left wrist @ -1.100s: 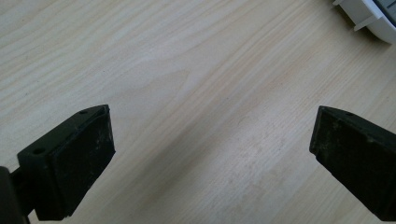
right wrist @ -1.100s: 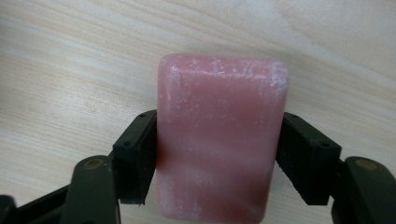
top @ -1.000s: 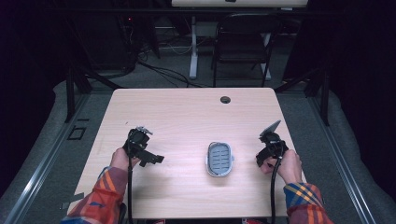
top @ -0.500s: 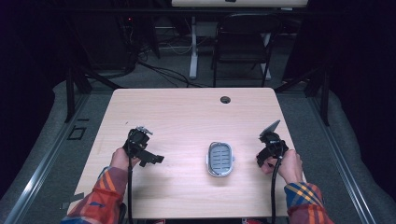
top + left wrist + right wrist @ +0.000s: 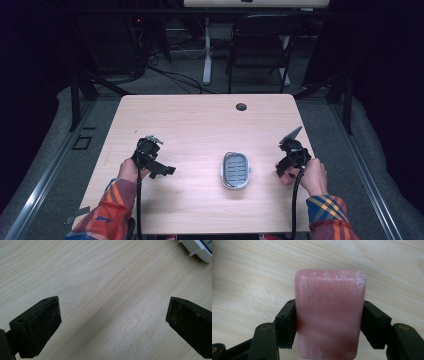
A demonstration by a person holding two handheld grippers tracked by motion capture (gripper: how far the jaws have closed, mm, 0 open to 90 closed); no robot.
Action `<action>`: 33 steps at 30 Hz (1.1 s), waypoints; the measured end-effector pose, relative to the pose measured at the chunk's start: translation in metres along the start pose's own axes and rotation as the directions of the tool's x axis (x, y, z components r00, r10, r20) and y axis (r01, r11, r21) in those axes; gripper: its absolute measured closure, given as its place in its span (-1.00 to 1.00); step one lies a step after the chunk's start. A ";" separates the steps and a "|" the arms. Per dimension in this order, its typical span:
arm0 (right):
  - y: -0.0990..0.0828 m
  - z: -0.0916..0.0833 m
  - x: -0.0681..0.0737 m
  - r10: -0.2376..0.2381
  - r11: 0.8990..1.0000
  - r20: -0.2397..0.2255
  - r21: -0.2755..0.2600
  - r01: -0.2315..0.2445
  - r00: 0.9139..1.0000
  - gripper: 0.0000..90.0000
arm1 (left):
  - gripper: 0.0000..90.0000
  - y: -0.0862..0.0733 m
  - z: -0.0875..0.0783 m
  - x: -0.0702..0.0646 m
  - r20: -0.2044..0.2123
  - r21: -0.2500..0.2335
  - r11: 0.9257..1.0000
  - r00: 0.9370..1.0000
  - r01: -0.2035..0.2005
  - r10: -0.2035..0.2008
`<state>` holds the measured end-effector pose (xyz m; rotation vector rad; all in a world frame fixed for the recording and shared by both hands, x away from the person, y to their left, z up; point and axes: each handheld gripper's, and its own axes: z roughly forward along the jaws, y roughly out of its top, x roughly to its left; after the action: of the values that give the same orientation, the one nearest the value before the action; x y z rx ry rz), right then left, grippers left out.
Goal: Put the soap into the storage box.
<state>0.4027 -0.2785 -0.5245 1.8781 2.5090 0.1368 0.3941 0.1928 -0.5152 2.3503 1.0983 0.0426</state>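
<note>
The right gripper clamps a pink soap bar by its sides, likely bound for the soap dish; the left gripper waits, fingers wide.

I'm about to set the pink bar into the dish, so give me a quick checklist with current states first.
1. Right tongs shut on the pink soap bar, a jaw on each side: ok.
2. Bar sits square between the jaws, not tilted: ok.
3. Soap dish lies on the table between the two hands, nothing in it: ok.
4. Left tongs open, holding nothing, over bare wood: ok.
5. Path from bar to dish free of objects: ok.
6. Grip firmness on the bar: cannot tell.
</note>
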 end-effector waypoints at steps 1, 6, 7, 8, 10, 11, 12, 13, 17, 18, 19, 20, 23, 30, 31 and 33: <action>-0.001 0.001 0.001 0.014 1.000 -0.002 -0.020 -0.014 1.000 -0.18 | -1.00 0.000 0.000 0.000 -0.001 0.001 1.000 1.000 -0.002 0.002; 0.000 -0.002 0.004 -0.012 1.000 -0.001 0.002 0.012 1.000 -0.18 | -1.00 0.000 0.000 0.000 -0.001 0.001 1.000 1.000 -0.002 0.002; -0.001 -0.001 0.005 0.008 1.000 -0.012 -0.030 -0.009 1.000 -0.18 | -1.00 0.000 0.000 0.000 0.000 0.000 1.000 1.000 0.000 0.000; 0.001 -0.005 0.004 -0.029 0.999 0.005 0.014 0.029 1.000 -0.18 | -1.00 0.000 0.000 0.000 0.000 0.001 1.000 1.000 -0.001 0.001; -0.001 -0.005 0.006 -0.001 1.000 -0.009 -0.030 0.001 1.000 -0.18 | -1.00 0.000 0.000 0.000 -0.001 0.001 1.000 1.000 -0.001 0.001; -0.001 -0.007 0.006 -0.003 1.000 -0.009 -0.031 0.003 1.000 -0.18 | -1.00 0.000 0.000 0.000 0.000 0.001 1.000 1.000 0.000 0.000; -0.001 -0.008 0.007 -0.006 0.999 -0.012 -0.032 0.006 1.000 -0.18 | -1.00 0.000 0.000 0.000 -0.001 0.001 1.000 1.000 -0.002 0.002; -0.002 -0.008 0.007 -0.007 0.999 -0.008 -0.038 0.007 1.000 -0.18 | -1.00 0.000 0.000 0.000 -0.002 0.002 1.000 1.000 0.000 0.000; -0.002 -0.010 0.008 -0.011 0.999 -0.007 -0.037 0.011 1.000 -0.18 | -1.00 0.000 0.000 0.000 0.000 0.001 1.000 1.000 0.000 0.000; -0.002 -0.012 0.008 -0.023 0.999 -0.013 -0.026 0.022 1.000 -0.18 | -1.00 0.000 0.000 0.000 0.000 0.001 1.000 1.000 0.000 0.000; -0.002 -0.012 0.008 -0.023 0.999 -0.013 -0.026 0.022 1.000 -0.18 | -1.00 0.000 0.000 0.000 0.000 0.001 1.000 1.000 0.000 0.000; -0.001 -0.014 0.009 -0.035 0.999 -0.009 -0.013 0.035 0.999 -0.18 | -1.00 0.000 0.000 0.000 -0.001 0.003 1.000 1.000 -0.003 0.003; -0.002 -0.015 0.011 -0.018 0.999 -0.016 -0.040 0.018 1.000 -0.18 | -1.00 0.000 0.000 0.000 0.000 0.002 1.000 1.000 -0.003 0.003; -0.003 -0.018 0.014 -0.036 0.999 -0.017 -0.035 0.035 0.999 -0.18 | -1.00 0.000 0.000 0.000 0.000 0.002 1.000 1.000 0.000 0.000; -0.003 -0.018 0.014 -0.036 0.999 -0.017 -0.035 0.035 0.999 -0.18 | -1.00 0.000 0.000 0.000 0.000 0.002 1.000 1.000 0.000 0.000; -0.003 -0.021 0.016 -0.049 0.998 -0.019 -0.028 0.049 0.999 -0.18 | -1.00 0.000 0.000 0.000 0.001 0.001 1.000 1.000 -0.001 0.001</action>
<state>0.3942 -0.2655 -0.5030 1.8130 2.5498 0.1901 0.3942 0.1929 -0.5152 2.3516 1.0969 0.0418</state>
